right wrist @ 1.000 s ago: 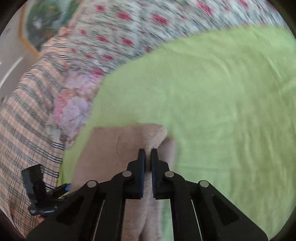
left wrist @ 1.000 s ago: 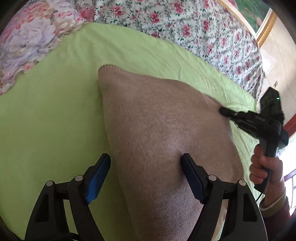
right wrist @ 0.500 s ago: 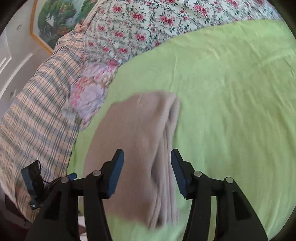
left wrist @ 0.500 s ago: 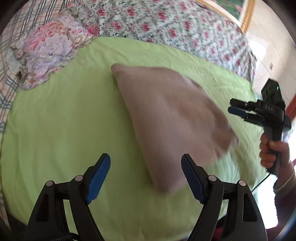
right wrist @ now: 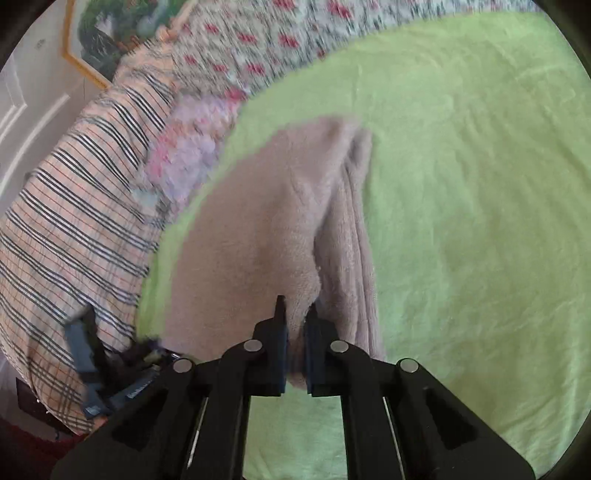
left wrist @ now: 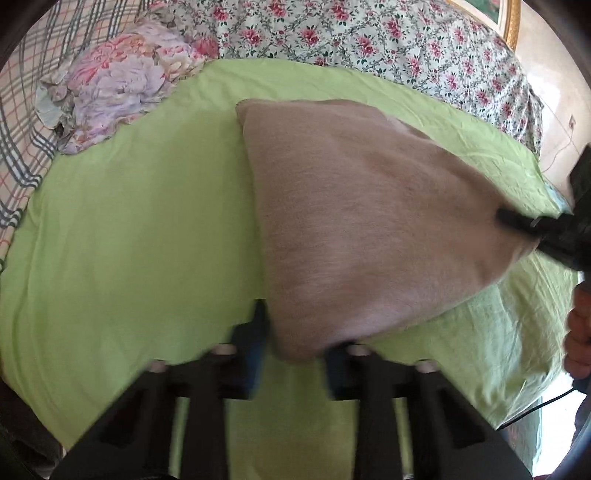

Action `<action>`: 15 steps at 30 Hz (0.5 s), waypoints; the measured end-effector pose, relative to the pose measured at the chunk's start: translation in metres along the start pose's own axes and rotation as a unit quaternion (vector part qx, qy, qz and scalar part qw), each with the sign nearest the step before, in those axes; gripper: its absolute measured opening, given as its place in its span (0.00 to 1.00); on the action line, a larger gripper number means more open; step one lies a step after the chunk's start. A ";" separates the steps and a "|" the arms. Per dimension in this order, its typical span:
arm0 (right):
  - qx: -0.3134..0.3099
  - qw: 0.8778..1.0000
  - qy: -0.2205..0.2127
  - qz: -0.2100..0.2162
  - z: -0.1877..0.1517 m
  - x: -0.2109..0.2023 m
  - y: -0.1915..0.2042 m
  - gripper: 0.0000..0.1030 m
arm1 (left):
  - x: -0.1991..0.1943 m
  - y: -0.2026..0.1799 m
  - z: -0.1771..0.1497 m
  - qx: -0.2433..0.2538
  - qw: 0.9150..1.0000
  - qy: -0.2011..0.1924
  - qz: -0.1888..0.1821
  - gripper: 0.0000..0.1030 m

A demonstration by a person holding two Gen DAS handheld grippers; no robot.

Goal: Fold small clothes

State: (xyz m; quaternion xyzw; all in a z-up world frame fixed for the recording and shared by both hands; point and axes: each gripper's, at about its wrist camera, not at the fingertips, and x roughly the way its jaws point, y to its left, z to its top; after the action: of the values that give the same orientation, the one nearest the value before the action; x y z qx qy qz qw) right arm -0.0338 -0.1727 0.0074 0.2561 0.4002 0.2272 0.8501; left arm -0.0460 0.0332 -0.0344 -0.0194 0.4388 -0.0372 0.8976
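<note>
A folded beige knit garment (left wrist: 362, 221) lies on the green sheet (left wrist: 129, 240). In the left wrist view my left gripper (left wrist: 295, 347) is blurred, its jaws narrowed around the garment's near corner with cloth between them. My right gripper (left wrist: 517, 225) pinches the garment's right corner there. In the right wrist view the right gripper (right wrist: 295, 332) is shut on a fold of the beige garment (right wrist: 258, 229), with layered edges to its right. The left gripper (right wrist: 122, 369) shows blurred at the lower left.
A crumpled floral cloth (left wrist: 122, 81) lies at the sheet's far left. A flowered bedspread (left wrist: 369, 37) lies beyond the sheet, and a plaid blanket (right wrist: 66, 221) beside it. A framed picture (right wrist: 110, 33) hangs on the wall.
Half a second ago both grippers were open and clear of the garment. Now both have come in: the right has shut on its right corner, the left has narrowed around its near corner.
</note>
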 end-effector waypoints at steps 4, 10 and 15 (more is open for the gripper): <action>-0.035 0.997 0.008 -0.064 0.008 -0.009 -0.005 0.07 | 0.002 -0.017 -0.007 0.023 0.999 0.004 0.040 0.12; -0.026 0.990 0.070 -0.122 -0.018 0.035 -0.038 0.07 | 0.010 -0.013 -0.007 0.009 0.999 0.028 0.032 0.12; -0.040 0.987 0.071 -0.135 -0.018 0.037 -0.034 0.08 | 0.012 0.001 -0.005 -0.024 0.999 0.043 -0.001 0.12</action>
State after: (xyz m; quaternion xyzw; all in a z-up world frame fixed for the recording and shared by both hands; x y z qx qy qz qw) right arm -0.0208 -0.1723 -0.0446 0.1482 0.4811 0.1438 0.8520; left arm -0.0423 0.0333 -0.0467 -0.0393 0.4775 -0.0283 0.8773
